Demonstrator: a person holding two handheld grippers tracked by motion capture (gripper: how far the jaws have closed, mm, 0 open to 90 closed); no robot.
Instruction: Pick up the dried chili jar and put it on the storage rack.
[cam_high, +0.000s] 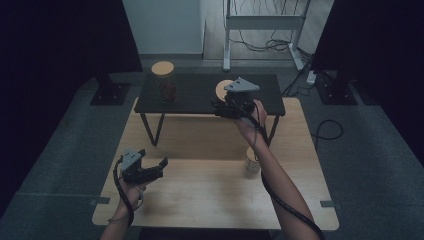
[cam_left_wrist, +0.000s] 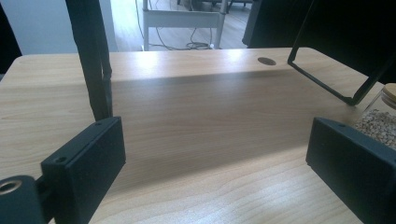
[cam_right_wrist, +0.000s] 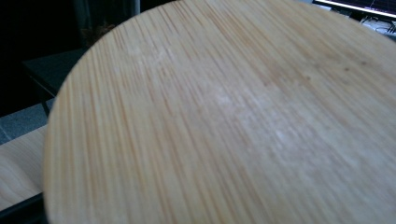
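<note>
Gripping a bamboo-lidded jar (cam_high: 223, 90) over the black shelf (cam_high: 195, 92), right gripper (cam_high: 225, 107) fingers pinching, left gripper (cam_high: 150, 170) fingers spread.

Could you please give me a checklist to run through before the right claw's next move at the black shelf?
1. Right claw shut: ok.
2. Its hold on the jar under the round bamboo lid: cannot tell, jaws hidden.
3. Free room on the black rectangular shelf: ok.
4. Second bamboo-lidded jar upright, apart at the shelf's left: ok.
5. Left claw open, holding nothing: ok.
6. Small jar on the light wooden table under the right forearm: not ok, may get knocked.
</note>
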